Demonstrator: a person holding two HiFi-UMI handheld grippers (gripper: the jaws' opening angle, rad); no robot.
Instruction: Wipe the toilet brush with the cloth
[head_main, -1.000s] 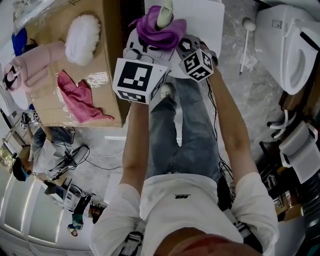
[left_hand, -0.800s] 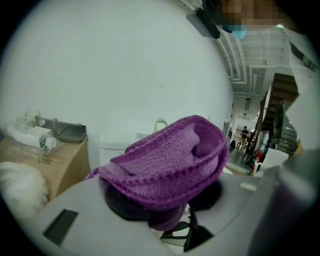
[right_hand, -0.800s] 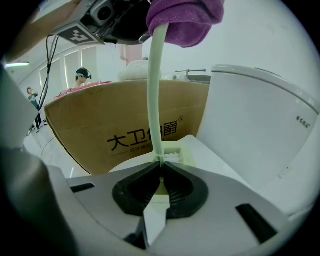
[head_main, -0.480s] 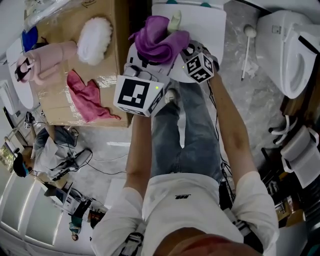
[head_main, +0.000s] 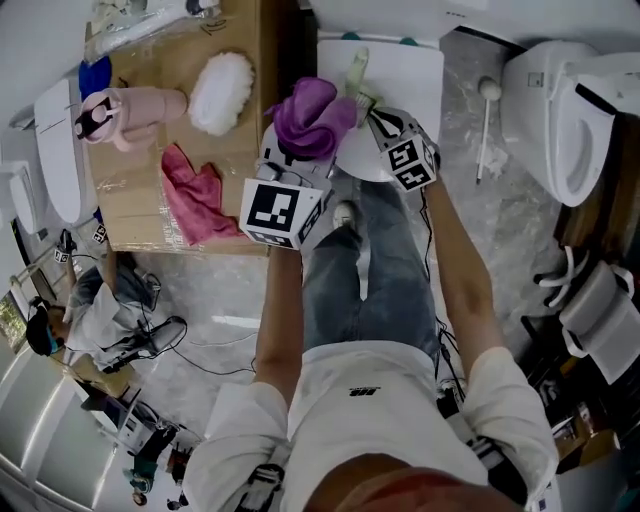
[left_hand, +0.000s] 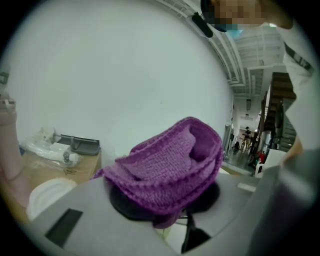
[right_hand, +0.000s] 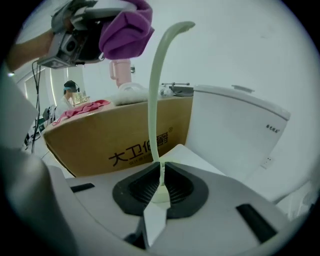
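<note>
You are pinching the pale green, slim curved plastic toilet brush (right_hand: 155, 100) at its lower end with your right gripper (right_hand: 161, 186). Its black ribbed pads are pressing together on the thin stem, which is rising from them and bending over at the top. Your left gripper (left_hand: 165, 212) is clamping the bunched purple knitted cloth (left_hand: 167, 162). Its jaws have just been closing, and the cloth is sitting between them, bulging out over the pads.

Seen from your head, both grippers are hovering just beside the right edge of the brown cardboard box (head_main: 140, 205). The cloth (head_main: 312, 115) is sitting on the side of the brush stem (head_main: 357, 72) nearer the box. In the right gripper view the cloth is hanging just beside the stem's upper bend, above the box; you cannot tell whether the two are touching.

A crumpled pink rag (head_main: 195, 195) is lying on top of the box. A white fluffy pad (head_main: 222, 92) is lying farther back on it.
</note>
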